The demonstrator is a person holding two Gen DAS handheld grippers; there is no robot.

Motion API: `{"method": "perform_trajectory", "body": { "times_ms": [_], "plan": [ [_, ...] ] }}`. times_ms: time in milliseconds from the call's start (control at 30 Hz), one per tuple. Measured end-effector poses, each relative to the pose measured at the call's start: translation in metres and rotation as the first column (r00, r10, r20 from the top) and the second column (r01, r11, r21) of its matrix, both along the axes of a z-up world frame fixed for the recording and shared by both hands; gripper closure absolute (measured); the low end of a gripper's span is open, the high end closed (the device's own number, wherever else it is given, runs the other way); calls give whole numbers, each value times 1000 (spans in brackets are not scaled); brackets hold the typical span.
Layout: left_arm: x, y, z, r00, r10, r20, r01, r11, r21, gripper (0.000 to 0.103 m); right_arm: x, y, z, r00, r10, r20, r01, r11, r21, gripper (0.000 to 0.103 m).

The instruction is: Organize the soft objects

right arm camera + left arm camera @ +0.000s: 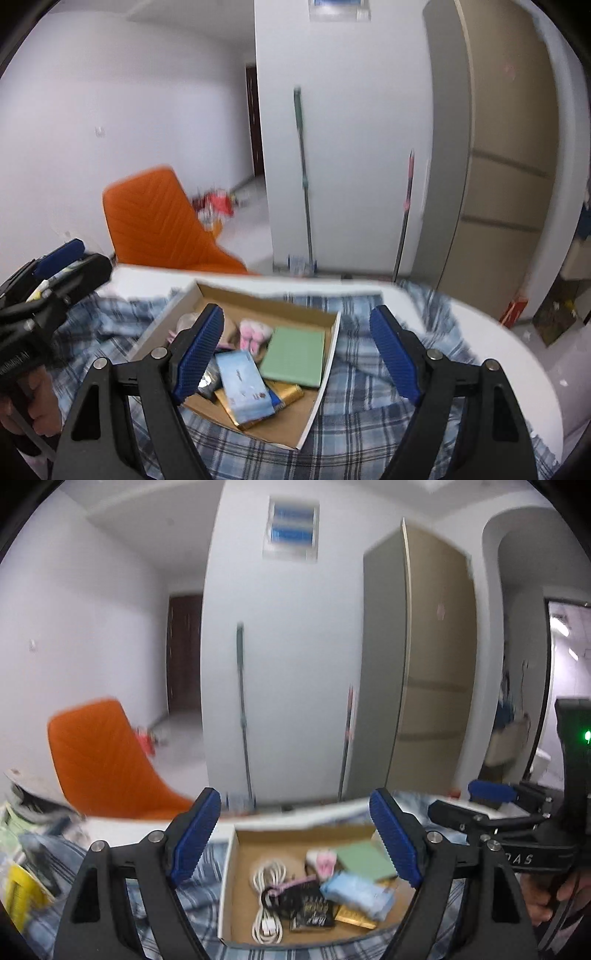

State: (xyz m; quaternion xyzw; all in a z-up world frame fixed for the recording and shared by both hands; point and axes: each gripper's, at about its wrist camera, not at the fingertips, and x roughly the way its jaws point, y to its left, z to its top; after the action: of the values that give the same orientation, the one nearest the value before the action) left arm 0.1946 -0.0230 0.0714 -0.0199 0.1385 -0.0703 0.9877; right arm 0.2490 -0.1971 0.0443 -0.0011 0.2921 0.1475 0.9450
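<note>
Both wrist views, lower centre: shallow cardboard box [236, 849] on blue plaid cloth [369, 424] over a white worktop [517, 350]. Left gripper [297, 840] spread wide, nothing between its blue pads; box sits in the gap beyond the tips. Right gripper [297, 356] likewise spread and empty, w/ box lying toward its left finger, lower centre-left of frame.

Box contents, both views: pale-blue soft pack [356, 893] on top of a gold packet [291, 393], green flat pad [295, 356] toward far corner, pink-and-white fluffy item [253, 334] beside it. Left view only: coiled white cable [266, 904] and a black packet [312, 917] at box's near-left; in right view these are hidden behind the finger.

Left view, right edge: right gripper seen side-on. Right view, left edge: left gripper w/ hand [37, 406] on its handle. Bkgd, both: orange chair [107, 760], mop handle [303, 166] against white wall, beige cabinet [432, 664]. Frames motion-blurred.
</note>
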Motion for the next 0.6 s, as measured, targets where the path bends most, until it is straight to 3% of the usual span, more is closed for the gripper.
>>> {"method": "perform_trajectory", "body": {
  "times_ms": [100, 200, 367, 433, 467, 533, 600],
  "plan": [
    [-31, 2, 25, 996, -1, 87, 2, 1000, -15, 18, -29, -4, 26, 995, -13, 101, 10, 1000, 29, 21],
    [-65, 3, 40, 984, 35, 176, -32, 999, -19, 18, -58, -8, 49, 981, -23, 193, 14, 999, 51, 13],
    [-102, 11, 47, 971, 47, 234, -41, 999, -30, 18, -107, -13, 75, 943, -45, 330, 22, 997, 73, 0],
    [-115, 12, 45, 967, 42, 251, -37, 999, -21, 18, -121, -16, 81, 930, -54, 362, 22, 996, 91, 0],
    [-119, 12, 43, 965, 43, 257, -42, 999, -9, 16, -128, -17, 83, 924, -55, 379, 20, 995, 96, 0],
    [-129, 14, 38, 961, 59, 271, -60, 998, -5, 0, -140, -17, 84, 906, -61, 419, 19, 995, 102, 0],
    [-138, 15, 32, 955, 50, 294, -51, 999, -4, 0, -150, -17, 82, 888, -75, 454, 32, 994, 101, 0]
  ]
}}
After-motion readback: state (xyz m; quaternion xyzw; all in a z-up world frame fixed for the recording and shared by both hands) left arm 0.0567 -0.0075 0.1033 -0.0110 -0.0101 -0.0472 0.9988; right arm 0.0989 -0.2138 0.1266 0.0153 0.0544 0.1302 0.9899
